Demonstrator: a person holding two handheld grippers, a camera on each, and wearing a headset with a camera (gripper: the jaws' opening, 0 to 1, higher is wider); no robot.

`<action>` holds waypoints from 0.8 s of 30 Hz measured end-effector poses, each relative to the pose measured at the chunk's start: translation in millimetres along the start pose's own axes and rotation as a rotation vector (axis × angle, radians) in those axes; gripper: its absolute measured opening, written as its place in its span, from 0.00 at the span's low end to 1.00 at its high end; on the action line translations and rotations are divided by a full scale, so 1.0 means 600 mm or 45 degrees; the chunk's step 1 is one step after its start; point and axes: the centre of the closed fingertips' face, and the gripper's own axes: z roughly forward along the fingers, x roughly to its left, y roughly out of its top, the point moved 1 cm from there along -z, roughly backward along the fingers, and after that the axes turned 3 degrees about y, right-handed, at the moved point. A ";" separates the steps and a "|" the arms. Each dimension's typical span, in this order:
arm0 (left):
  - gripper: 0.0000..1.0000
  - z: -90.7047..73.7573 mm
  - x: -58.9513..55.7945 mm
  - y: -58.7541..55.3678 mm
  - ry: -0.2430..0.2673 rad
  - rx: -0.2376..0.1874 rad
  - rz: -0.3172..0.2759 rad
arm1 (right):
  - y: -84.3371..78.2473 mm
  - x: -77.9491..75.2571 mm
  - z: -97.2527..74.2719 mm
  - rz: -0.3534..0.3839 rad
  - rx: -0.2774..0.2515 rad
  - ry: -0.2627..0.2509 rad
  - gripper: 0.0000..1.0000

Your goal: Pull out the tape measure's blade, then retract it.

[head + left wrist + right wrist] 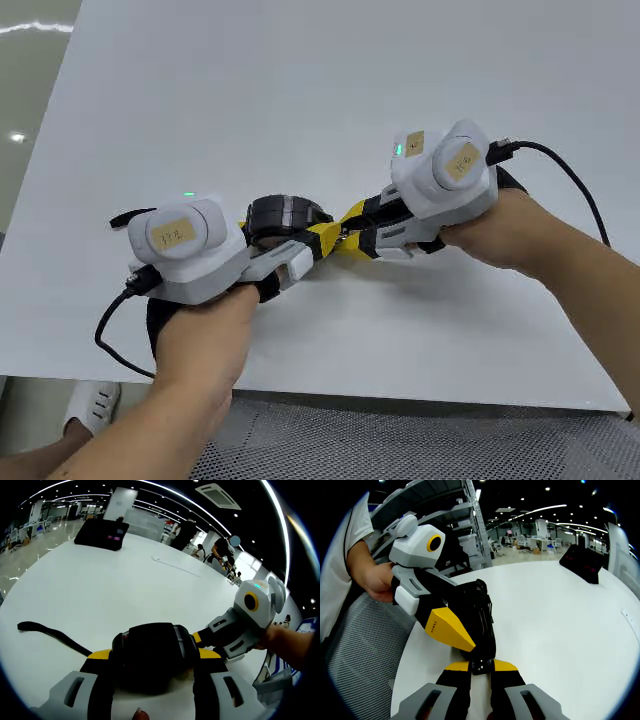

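A black tape measure [287, 213] rests on the white table [300, 90], and my left gripper [285, 238] is shut on its case. In the left gripper view the case [150, 655] sits between the yellow-tipped jaws, with its black wrist strap [50, 632] trailing left on the table. My right gripper [350, 238] comes in from the right and meets the case at its front. In the right gripper view its jaws [481, 672] are shut on the small end hook [482, 665] of the blade, close against the case [479, 607]. Hardly any blade is out.
A black flat object [102, 532] and a thin white strip [175, 566] lie far off on the table. The table's near edge [400, 395] runs just below my hands, with a mesh chair seat [400, 440] under it. Cables trail from both grippers.
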 end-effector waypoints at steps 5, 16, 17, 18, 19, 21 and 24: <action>0.60 0.000 0.000 0.000 -0.001 0.009 -0.004 | 0.000 0.001 0.001 -0.018 0.007 -0.009 0.12; 0.61 0.000 -0.002 0.000 -0.009 0.016 -0.007 | 0.002 -0.001 -0.010 -0.018 -0.004 -0.034 0.17; 0.61 0.000 -0.003 -0.001 -0.011 0.016 -0.011 | 0.002 -0.002 -0.011 -0.016 -0.005 -0.035 0.19; 0.61 0.000 -0.003 -0.001 -0.012 0.016 -0.012 | 0.003 -0.002 -0.012 -0.016 -0.006 -0.035 0.19; 0.62 0.000 -0.004 -0.001 -0.013 0.016 -0.014 | 0.004 -0.002 -0.013 -0.021 -0.007 -0.037 0.19; 0.62 0.000 -0.004 -0.001 -0.014 0.013 -0.021 | 0.003 -0.002 -0.014 -0.019 -0.005 -0.039 0.19; 0.63 -0.002 -0.002 0.001 -0.007 0.003 -0.034 | 0.003 0.000 -0.015 -0.012 -0.010 -0.038 0.19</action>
